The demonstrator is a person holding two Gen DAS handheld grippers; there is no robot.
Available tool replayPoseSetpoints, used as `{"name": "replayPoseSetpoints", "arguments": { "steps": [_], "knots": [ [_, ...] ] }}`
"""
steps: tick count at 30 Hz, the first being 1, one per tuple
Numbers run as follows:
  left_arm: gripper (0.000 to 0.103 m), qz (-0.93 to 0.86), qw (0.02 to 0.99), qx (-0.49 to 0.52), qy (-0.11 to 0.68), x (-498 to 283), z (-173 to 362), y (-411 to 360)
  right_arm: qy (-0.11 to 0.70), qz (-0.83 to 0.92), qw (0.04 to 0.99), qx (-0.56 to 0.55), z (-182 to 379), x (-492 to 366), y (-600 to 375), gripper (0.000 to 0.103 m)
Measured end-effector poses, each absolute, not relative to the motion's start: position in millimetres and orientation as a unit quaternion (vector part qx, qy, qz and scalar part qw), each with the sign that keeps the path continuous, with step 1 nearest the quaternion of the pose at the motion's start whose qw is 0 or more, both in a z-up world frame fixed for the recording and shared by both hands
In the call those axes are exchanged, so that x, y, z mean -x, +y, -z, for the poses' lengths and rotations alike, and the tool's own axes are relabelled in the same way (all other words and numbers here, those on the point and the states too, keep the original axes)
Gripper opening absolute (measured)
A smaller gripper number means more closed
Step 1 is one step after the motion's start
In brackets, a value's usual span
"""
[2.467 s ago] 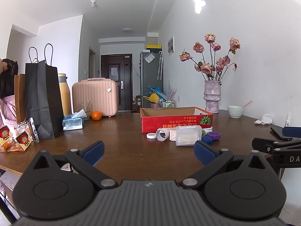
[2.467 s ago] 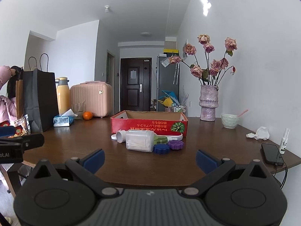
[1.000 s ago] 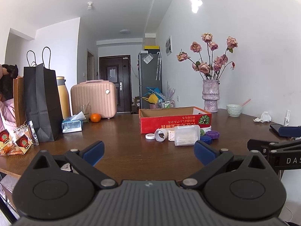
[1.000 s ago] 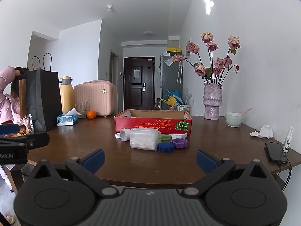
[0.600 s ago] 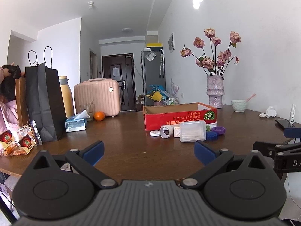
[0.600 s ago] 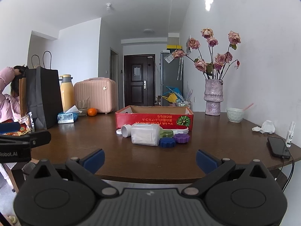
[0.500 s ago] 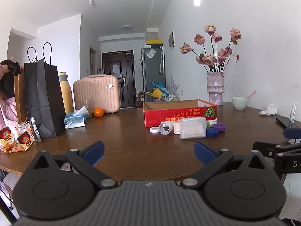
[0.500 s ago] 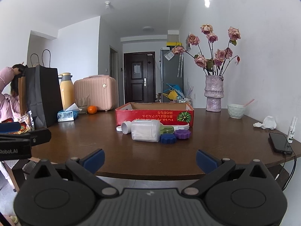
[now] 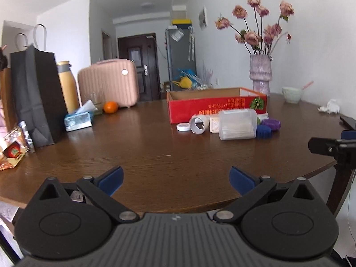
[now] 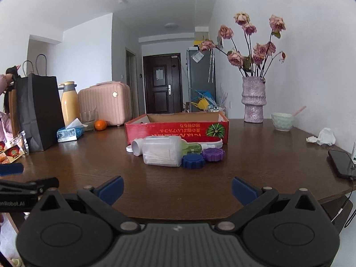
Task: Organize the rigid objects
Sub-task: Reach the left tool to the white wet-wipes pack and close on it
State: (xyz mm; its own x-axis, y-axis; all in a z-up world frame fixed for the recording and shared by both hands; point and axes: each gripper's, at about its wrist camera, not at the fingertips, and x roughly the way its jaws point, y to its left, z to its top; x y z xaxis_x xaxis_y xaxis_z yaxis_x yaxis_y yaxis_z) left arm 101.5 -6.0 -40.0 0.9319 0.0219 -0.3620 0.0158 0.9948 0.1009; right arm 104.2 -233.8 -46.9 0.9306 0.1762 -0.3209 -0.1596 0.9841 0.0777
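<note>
Clutter of small rigid things lies on the table just in front of the red box: clear plastic jar on its side, white tube, white cap, blue lid, purple lid. Box interior mostly hidden. Nothing looks sorted yet; whole job remains. Left gripper and right gripper hover at the near edge, fingers wide, empty, well apart from the pile.
</note>
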Motion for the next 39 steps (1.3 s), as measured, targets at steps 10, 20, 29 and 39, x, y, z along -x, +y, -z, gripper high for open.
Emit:
{"name": "replayPoseSetpoints", "arguments": {
  "steps": [10,20,29,39],
  "knots": [
    [0.103,0.045,0.973,0.023,0.225,-211,23,-7,0.262,-0.111,0.957,-0.051,57,-223,-257,0.103],
    [0.034,0.129,0.951,0.073,0.273,-319,1,-32,0.265,-0.206,0.924,-0.185,31,-311,-265,0.057],
    [0.021,0.16,0.925,0.143,0.313,-310,23,-19,0.304,-0.215,0.894,-0.248,51,-330,-261,0.022],
    [0.021,0.175,0.92,0.15,0.318,-236,47,-1,0.305,-0.228,0.888,-0.258,69,-256,-251,0.027]
  ]
}}
